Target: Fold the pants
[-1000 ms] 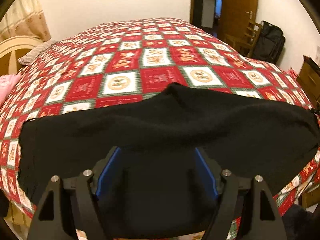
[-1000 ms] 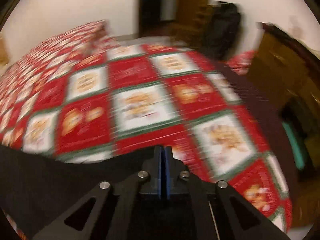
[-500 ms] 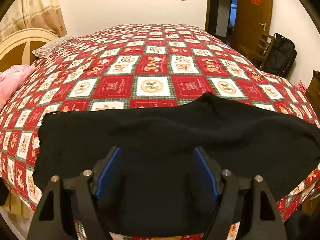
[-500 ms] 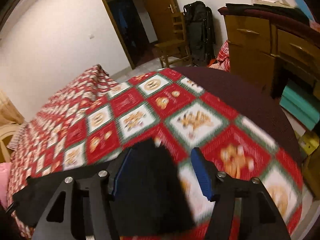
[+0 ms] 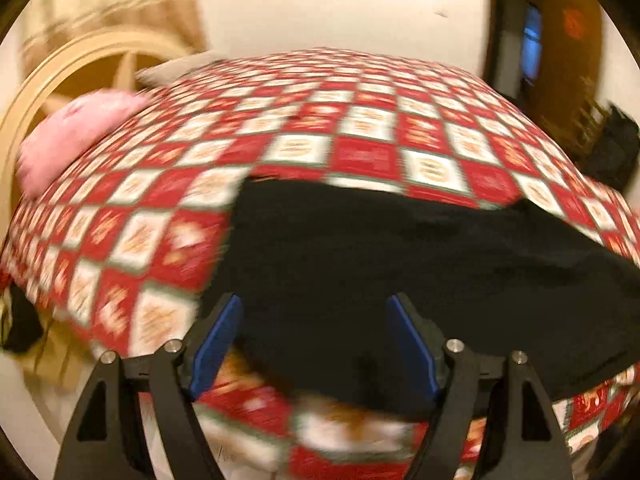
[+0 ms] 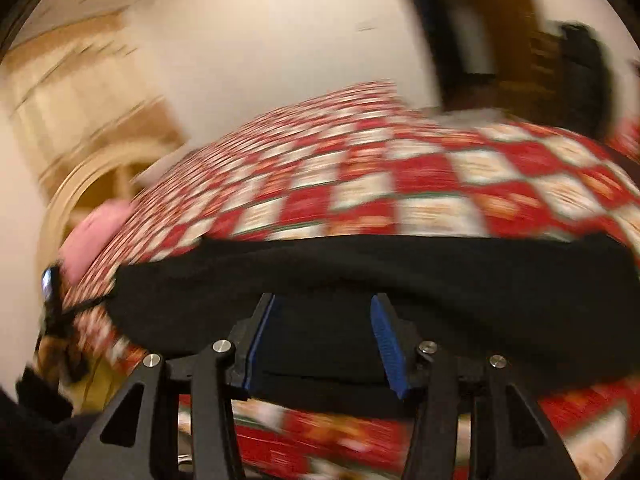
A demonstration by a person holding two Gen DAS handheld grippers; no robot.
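Observation:
Black pants [image 5: 400, 260] lie across the near side of a bed covered by a red and white checked quilt [image 5: 360, 156]. My left gripper [image 5: 314, 304] is open, with its blue pads wide apart over the near left edge of the pants. In the right wrist view the pants [image 6: 360, 264] stretch as a dark band across the quilt [image 6: 420, 176]. My right gripper [image 6: 323, 300] hangs over their near edge with its jaws closing. Black cloth shows in the gap, and the pads do not press on it. Both views are motion-blurred.
A pink pillow [image 5: 72, 136] and a curved wooden headboard [image 5: 60, 68] are at the left end of the bed. A dark doorway [image 5: 532, 44] and a black bag [image 5: 616, 152] are at the far right. The bed's near edge runs just below the grippers.
The right gripper went from shut to open and swung left, from the foot of the bed to the pants' near edge. The left view also swung left toward the headboard.

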